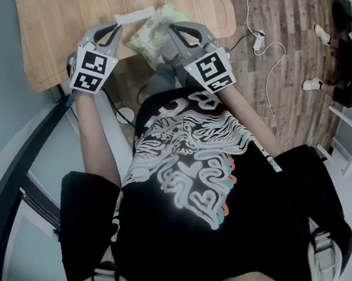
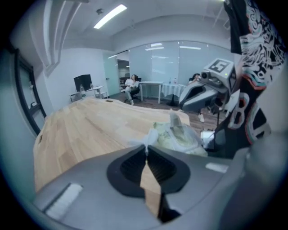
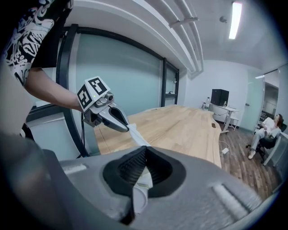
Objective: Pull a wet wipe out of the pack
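One wet wipe (image 1: pixel 135 16) | seems limp, damp, tear-prone; I pinch its corner | my left gripper (image 1: pixel 118 28) clamped on it | my right gripper (image 1: pixel 173 32) clamped on pack (image 1: pixel 153 31) edge

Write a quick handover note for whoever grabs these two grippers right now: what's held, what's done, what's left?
Grippers: left gripper shut on the wet wipe; right gripper shut on the pack.
Place: pack held at the wooden table's near edge, wipe stretched from it to the left jaws.
Done: wipe pinched and drawn out.
Left: pull it free; can't tell whether its tail has cleared.
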### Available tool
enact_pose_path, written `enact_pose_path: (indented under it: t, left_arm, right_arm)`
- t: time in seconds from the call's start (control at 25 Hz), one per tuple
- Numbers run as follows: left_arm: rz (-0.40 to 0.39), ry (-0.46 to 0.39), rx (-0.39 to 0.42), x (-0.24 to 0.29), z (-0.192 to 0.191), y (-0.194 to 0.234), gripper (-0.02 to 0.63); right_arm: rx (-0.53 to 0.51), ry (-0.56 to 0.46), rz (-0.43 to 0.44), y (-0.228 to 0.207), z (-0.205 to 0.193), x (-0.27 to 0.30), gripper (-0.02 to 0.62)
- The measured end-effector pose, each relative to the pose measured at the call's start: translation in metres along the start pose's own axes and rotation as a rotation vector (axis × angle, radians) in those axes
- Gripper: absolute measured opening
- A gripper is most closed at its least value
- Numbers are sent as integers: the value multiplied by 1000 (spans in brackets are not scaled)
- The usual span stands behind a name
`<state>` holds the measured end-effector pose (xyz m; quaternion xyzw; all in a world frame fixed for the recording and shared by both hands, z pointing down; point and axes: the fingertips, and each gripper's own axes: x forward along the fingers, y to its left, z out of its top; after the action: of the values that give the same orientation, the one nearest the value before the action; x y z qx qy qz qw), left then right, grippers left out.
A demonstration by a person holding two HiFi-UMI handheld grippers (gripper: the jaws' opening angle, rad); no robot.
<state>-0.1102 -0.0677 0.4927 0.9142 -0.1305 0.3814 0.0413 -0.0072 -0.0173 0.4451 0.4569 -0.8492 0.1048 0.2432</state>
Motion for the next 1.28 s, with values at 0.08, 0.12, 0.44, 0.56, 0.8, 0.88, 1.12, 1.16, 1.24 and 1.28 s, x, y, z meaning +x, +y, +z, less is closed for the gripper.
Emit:
enact_pose_path:
  t: [0.08,0.12,0.44,0.56,0.8,0.88,1.12,1.16,1.24,1.28]
  left_arm:
    - [-10,-8,-59,11,-1,-1,0]
    - [-11,-5,-84,16,-3,-1,0]
    - [35,-65,-245,35,-2,7,5]
    - [3,-53,-270,39,-9,1,8]
    - [-71,-22,-365,38,-20,-9,143]
    - [-58,-22,-386,36,-22,-10,186]
    - [51,-74,-509,25,-22,-7,307]
    - [65,-89,-537,23,-20,-7,310]
    - [102,-126,-570,18,-15,-5,310]
    - [127,-148,-572,14,-11,-3,310]
  right_arm:
    - [23,2,-24,-6,-2,-5,0]
    - [36,2,-35,-9,-3,-7,0]
    - [118,-5,-130,-40,-5,-26,0]
    - [135,2,-159,-48,-9,-31,0]
    - [193,2,-245,-74,-16,-48,0]
    - [201,-6,-256,-78,-16,-54,0]
    - [226,-31,-250,-83,-16,-62,0]
    - [226,-33,-247,-84,-15,-64,0]
    - [227,-38,-245,-89,-13,-68,0]
    - [232,-43,-246,-93,-12,-72,0]
